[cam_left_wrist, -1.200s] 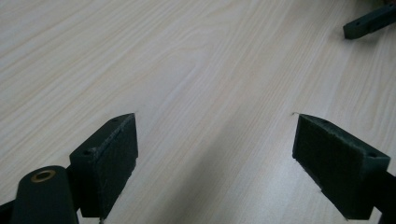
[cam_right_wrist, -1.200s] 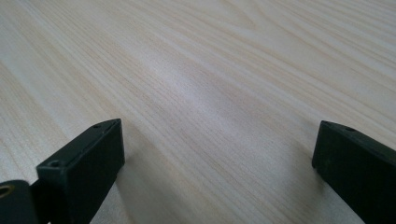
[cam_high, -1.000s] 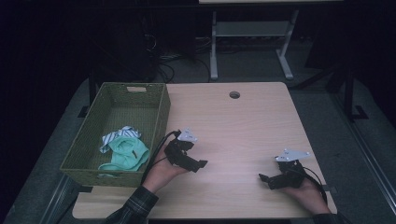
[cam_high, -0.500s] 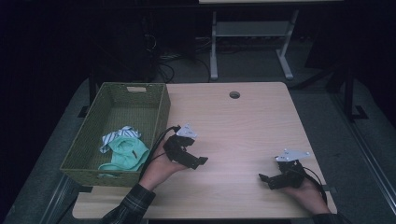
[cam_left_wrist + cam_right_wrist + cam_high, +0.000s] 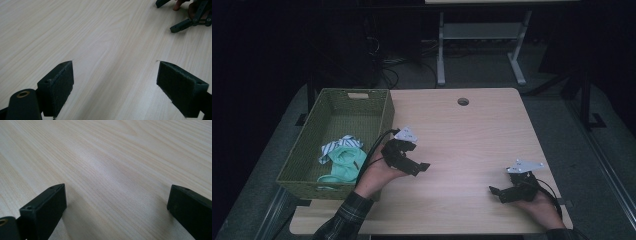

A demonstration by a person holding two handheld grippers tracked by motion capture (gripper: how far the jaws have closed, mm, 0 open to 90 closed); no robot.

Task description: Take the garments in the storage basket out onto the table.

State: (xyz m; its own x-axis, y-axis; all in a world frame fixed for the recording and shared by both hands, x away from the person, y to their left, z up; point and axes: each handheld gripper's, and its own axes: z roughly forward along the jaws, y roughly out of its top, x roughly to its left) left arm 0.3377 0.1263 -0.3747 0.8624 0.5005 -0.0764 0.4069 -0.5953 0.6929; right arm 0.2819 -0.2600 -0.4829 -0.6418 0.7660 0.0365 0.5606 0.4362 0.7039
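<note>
Fingers of both grippers, left gripper (image 5: 419, 167) and right gripper (image 5: 496, 192), spread wide, hold nothing.

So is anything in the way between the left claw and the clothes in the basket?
Yes. The basket's near side wall stands between the left claw, which is open over the bare table, and the clothes inside. The claw points away from the basket, so it would probably have to turn and go over that wall.

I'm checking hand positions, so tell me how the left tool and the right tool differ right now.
The left tool sits near the table's left side, close to the green basket; the right tool rests near the front right corner. The left tool points right across the table; the right tool points left. Both are open, empty, and low over bare wood.
</note>
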